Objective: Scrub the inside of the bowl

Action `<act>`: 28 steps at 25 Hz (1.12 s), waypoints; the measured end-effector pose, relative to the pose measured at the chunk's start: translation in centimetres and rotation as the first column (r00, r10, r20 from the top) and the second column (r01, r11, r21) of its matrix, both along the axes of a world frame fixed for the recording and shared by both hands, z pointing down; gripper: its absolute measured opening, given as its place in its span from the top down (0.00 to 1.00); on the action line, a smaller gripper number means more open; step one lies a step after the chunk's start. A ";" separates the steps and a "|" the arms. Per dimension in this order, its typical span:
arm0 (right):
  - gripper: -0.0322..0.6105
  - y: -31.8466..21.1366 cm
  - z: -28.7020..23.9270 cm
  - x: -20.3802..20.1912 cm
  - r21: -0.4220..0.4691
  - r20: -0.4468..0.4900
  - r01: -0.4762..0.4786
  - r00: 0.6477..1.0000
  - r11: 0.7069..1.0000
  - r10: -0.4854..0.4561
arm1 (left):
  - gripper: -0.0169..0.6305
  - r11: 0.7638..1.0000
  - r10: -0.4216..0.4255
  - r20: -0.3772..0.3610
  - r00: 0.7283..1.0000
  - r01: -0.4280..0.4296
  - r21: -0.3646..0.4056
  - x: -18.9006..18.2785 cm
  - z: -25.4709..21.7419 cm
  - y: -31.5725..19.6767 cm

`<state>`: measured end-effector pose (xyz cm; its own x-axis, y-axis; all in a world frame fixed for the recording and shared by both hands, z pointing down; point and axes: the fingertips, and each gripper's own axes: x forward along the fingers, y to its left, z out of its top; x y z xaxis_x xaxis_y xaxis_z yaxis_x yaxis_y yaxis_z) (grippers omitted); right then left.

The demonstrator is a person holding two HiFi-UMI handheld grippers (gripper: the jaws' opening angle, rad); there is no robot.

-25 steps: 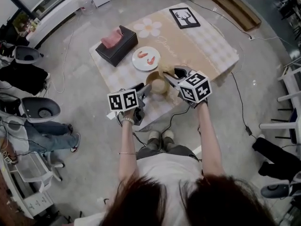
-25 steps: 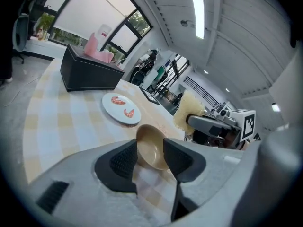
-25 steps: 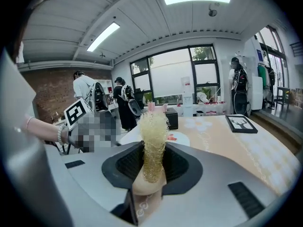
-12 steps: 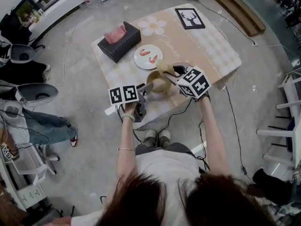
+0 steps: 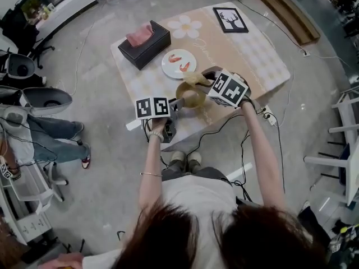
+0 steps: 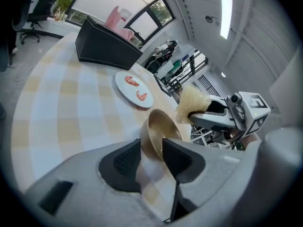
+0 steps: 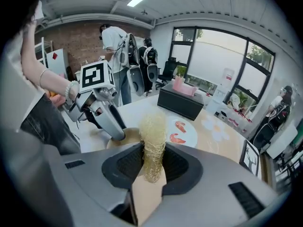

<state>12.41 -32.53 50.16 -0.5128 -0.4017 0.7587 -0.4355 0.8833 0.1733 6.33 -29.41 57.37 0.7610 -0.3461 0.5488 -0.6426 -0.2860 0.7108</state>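
1. Table (image 5: 247, 55): checked beige cloth, upper centre of the head view.
2. Tissue box (image 5: 145, 45): black, pink tissue standing up from it, upper left part of the table.
3. Picture (image 5: 231, 19): black frame, deer head, lying flat at the table's top edge.
4. Plate (image 5: 171, 67): white, just right of and below the tissue box, bearing two orange-pink pieces (image 5: 183, 68).
5. Bowl (image 5: 190, 97): tan, upright on the table's lower edge, just below the plate, between the two grippers.
6. Left gripper (image 5: 178, 102): at the bowl's left rim. Jaws closing, the bowl's near wall between the pads and touching both.
7. Right gripper (image 5: 199, 77): at the bowl's upper right, jaws narrow and clamped on the scrubber.
8. Scrubber (image 7: 153, 141): pale yellow mesh, sticking out past the pads, above the bowl's upper rim. Whether it touches the bowl cannot be told.
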 end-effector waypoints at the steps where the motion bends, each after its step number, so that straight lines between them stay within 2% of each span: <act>1: 0.80 0.0 0.1 -0.1 -0.001 -0.022 0.021 1.000 1.000 -0.021 | 0.74 1.000 -0.007 0.000 1.000 0.007 -0.003 0.0 0.1 -0.1; 6: 0.80 0.4 0.8 -0.5 -0.005 -0.141 0.136 0.981 0.991 -0.135 | 0.77 1.000 -0.017 0.011 1.000 0.017 -0.016 0.2 0.4 0.0; 10: 0.80 0.4 1.3 -0.7 -0.019 -0.269 0.259 0.929 0.966 -0.254 | 0.80 1.000 -0.020 0.026 0.999 0.021 -0.023 0.5 0.4 0.1; 13: 0.80 0.3 1.6 -0.7 -0.034 -0.375 0.350 0.864 0.936 -0.337 | 0.81 0.999 -0.028 0.035 0.999 0.029 -0.025 0.5 0.4 -0.1; 17: 0.80 0.1 2.0 -0.9 -0.065 -0.508 0.467 0.745 0.882 -0.432 | 0.81 0.998 -0.044 0.035 0.998 0.045 -0.031 0.3 0.5 -0.2; 24: 0.80 -0.4 2.8 -1.7 -0.118 -0.606 0.559 0.614 0.820 -0.506 | 0.82 0.997 -0.062 0.035 0.997 0.063 -0.033 -0.1 0.5 -0.5; 28: 0.80 -0.6 3.1 -2.2 -0.141 -0.666 0.609 0.524 0.780 -0.530 | 0.82 0.997 -0.073 0.040 0.997 0.074 -0.035 -0.1 0.5 -0.5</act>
<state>10.23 -33.10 53.30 -0.0622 -0.2934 0.9540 0.4130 0.8626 0.2923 6.23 -29.88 57.91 0.7121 -0.3794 0.5908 -0.6883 -0.2110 0.6941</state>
